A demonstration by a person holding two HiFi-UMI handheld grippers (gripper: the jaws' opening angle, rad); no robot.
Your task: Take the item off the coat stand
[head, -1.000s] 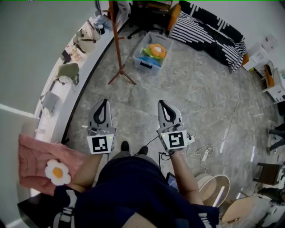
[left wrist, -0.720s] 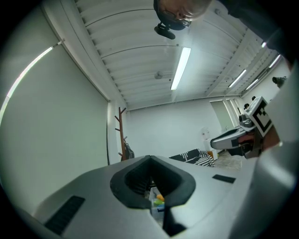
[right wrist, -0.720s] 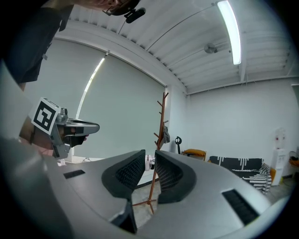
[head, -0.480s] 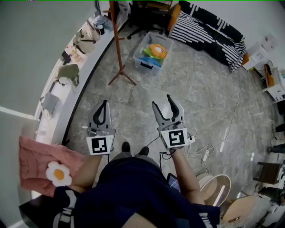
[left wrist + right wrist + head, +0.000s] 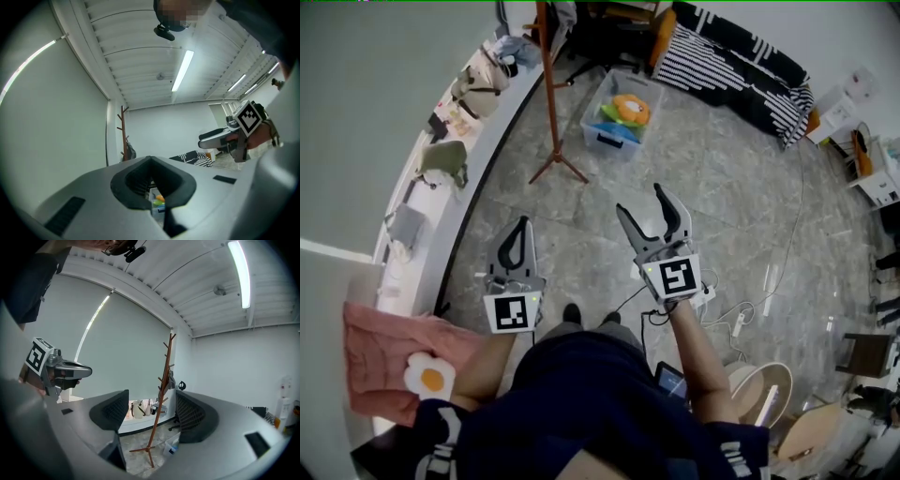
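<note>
Bright, even indoor light from ceiling tube lamps (image 5: 241, 273); only soft shadows on floor (image 5: 722, 187). Strong fisheye bend w/ dark vignette at edges; foreground in gripper views blurry.

A lived-in room, part home and part workspace, is shown. This is suggested by a grey tiled floor (image 5: 712, 187), a wooden coat stand (image 5: 548, 84), a black-and-white striped couch (image 5: 741, 75), a clear bin of toys (image 5: 619, 117), a long wall-side tabletop (image 5: 441, 211) laden with bags, and a ceiling tube light (image 5: 182, 70).

A dark navy top (image 5: 581, 394) with white-striped sleeves (image 5: 441, 448) is worn. The grey left gripper (image 5: 521, 228) and right gripper (image 5: 640, 201) are marked with black-and-white square-patterned cubes (image 5: 510, 312).
</note>
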